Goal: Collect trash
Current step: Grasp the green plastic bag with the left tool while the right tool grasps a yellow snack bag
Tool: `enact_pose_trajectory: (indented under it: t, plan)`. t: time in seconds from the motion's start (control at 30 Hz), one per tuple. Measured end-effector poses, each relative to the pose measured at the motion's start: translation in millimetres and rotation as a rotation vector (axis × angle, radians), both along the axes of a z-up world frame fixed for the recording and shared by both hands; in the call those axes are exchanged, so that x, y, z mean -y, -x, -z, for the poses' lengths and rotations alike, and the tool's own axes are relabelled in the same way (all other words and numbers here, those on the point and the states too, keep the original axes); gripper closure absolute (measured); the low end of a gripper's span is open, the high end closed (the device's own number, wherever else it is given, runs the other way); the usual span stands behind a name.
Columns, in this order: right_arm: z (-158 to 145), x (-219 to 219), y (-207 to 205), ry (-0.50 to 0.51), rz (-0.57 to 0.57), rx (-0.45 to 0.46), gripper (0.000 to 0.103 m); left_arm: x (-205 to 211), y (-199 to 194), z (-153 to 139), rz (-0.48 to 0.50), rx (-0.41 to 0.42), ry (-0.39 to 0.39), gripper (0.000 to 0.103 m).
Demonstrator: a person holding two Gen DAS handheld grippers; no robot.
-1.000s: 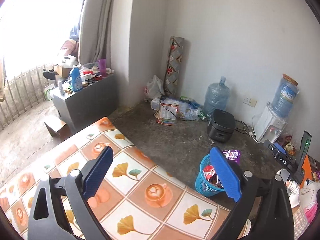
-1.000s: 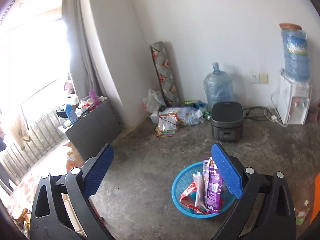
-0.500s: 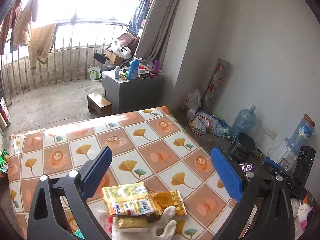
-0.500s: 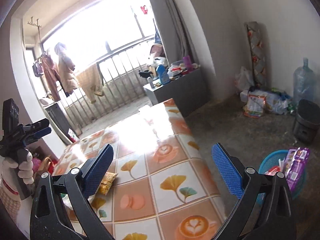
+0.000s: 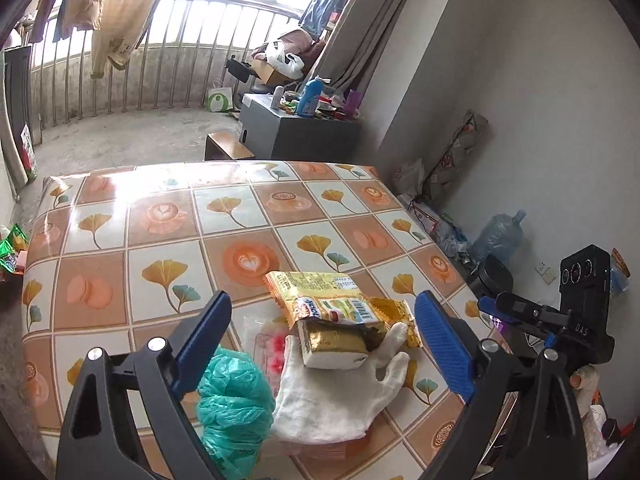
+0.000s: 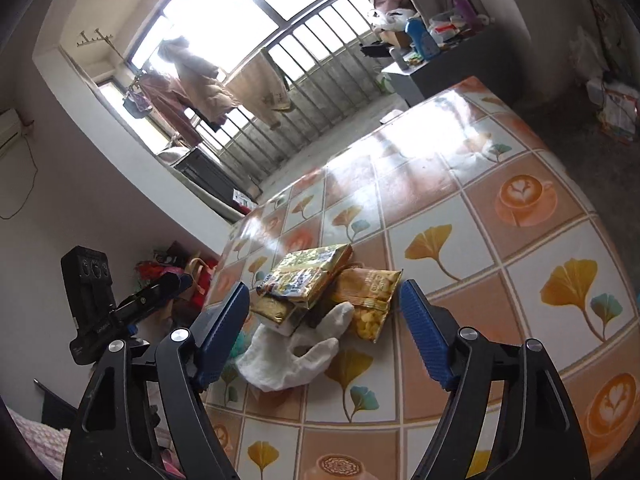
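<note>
1. Trash pile, near edge of table (image 5: pixel 160 236), between both claws' blue pads:
   a. Gold snack wrapper (image 5: pixel 320 294), topmost, lies flat; print too small to read.
   b. Gold-and-white packet (image 5: pixel 336 340), under (a), rests on glove; partly covered.
   c. Yellow chip bag (image 6: pixel 370 296), just beside (a); in left view only an edge shows behind the other items.
   d. White glove (image 5: pixel 332 396), lies limp, fingers touching the packets; can't tell if anything is under it.
   e. Green plastic bag (image 5: pixel 232 404), crumpled, touching glove; lower part cut off by claw frame.
   f. Clear wrapper w/ pink print (image 5: pixel 266 344), mostly hidden under (d) and (e).
2. Left claw (image 5: pixel 322 340): pads spread wide, holding nothing, above the pile.
3. Right claw (image 6: pixel 324 334): pads spread wide, nothing between them but the pile below.
4. Table: tile-pattern cover, leaves and coffee cups; far part washed out by glare in right view.
5. Background: grey cabinet (image 5: pixel 300 132) w/ bottles, items blurred; water jug (image 5: pixel 498 236) on floor, partly cut off.
</note>
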State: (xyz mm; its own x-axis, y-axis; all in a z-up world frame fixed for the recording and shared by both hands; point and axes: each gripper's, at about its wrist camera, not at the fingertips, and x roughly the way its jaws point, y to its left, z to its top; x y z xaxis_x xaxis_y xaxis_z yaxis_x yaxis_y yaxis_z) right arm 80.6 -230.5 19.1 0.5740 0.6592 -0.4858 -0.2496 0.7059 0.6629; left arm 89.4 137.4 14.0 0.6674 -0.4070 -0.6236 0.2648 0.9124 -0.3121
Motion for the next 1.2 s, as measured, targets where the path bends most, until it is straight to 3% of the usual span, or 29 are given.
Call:
enact_pose_trajectory:
  t: [0.3, 0.5, 0.67, 0.77, 0.83, 0.93, 1.2]
  plan:
    - [21, -38, -44, -0.192, -0.125, -0.260, 0.042, -19, 5, 51, 0.000, -0.169, -0.097, 0.013]
    - [37, -52, -66, -0.172, -0.128, -0.368, 0.048, -23, 2, 70, 0.000, -0.205, -0.145, 0.016]
    - [37, -65, -69, -0.131, -0.123, -0.386, 0.052, -30, -7, 85, 0.010, -0.272, -0.161, 0.037]
    - [38, -71, -72, -0.121, -0.132, -0.394, 0.064, -36, -9, 90, -0.003, -0.296, -0.141, 0.046]
    - [40, -73, -74, -0.116, -0.140, -0.406, 0.075, -39, -9, 90, -0.012, -0.291, -0.128, 0.047]
    - [40, -67, -73, -0.142, -0.140, -0.406, 0.083, -45, -8, 89, -0.023, -0.291, -0.107, 0.051]
    - [37, -55, -67, -0.209, -0.138, -0.373, 0.089, -64, -4, 75, -0.078, -0.259, -0.066, 0.053]
